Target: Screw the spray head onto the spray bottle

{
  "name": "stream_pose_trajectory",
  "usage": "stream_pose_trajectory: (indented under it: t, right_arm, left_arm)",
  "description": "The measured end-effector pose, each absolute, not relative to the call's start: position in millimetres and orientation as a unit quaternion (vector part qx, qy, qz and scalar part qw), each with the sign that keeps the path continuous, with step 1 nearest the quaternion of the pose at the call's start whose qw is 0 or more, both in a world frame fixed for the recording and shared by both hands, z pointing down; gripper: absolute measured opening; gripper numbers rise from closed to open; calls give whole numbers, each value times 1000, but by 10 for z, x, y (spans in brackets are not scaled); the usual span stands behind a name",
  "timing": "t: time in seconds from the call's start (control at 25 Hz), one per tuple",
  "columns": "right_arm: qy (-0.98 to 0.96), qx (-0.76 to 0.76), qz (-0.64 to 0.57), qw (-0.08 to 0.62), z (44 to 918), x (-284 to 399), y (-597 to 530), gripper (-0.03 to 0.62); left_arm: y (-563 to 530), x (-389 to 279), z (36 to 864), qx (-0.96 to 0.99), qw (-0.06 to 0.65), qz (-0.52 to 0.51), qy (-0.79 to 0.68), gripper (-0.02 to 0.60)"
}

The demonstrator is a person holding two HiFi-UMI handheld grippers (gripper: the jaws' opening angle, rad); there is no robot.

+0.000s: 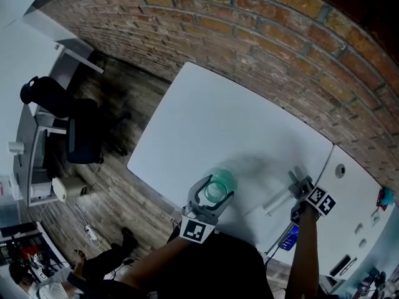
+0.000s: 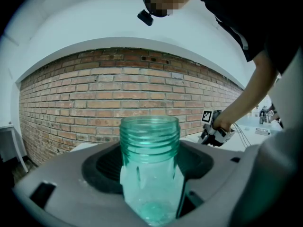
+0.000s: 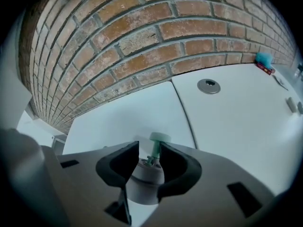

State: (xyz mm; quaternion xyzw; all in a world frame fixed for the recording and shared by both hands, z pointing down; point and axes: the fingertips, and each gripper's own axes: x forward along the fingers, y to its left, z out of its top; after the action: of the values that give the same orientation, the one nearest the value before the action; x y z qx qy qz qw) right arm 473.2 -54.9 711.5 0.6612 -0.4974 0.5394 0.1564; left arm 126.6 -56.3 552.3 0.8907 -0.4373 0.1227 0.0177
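Spray bottle [image 2: 150, 164], green-tinted, clamped in left jaws; right jaws parted round spray head [image 3: 149, 171].

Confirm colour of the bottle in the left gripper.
Translucent teal-green. The bottle shows best in the left gripper view.

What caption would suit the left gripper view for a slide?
Left gripper clamps the open green spray bottle, its threaded neck bare, in front of a brick wall.

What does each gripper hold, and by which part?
Left gripper: green bottle, by its body below the threads. Right gripper: nothing gripped; spray head sits between its open jaws.
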Motion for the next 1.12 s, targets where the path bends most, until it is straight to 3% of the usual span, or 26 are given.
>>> stream_pose_trajectory:
  t: [0.52,1.12]
  right_arm:
    - [-486,622,588,176,7222,4750,-574,133]
    - [-444,612,638,146,7398,4769,-539,144]
  left_arm:
    - [-553,1265,5526,893,17,126,-431,324]
    - [-545,1259,5549,894,27,127,-430,324]
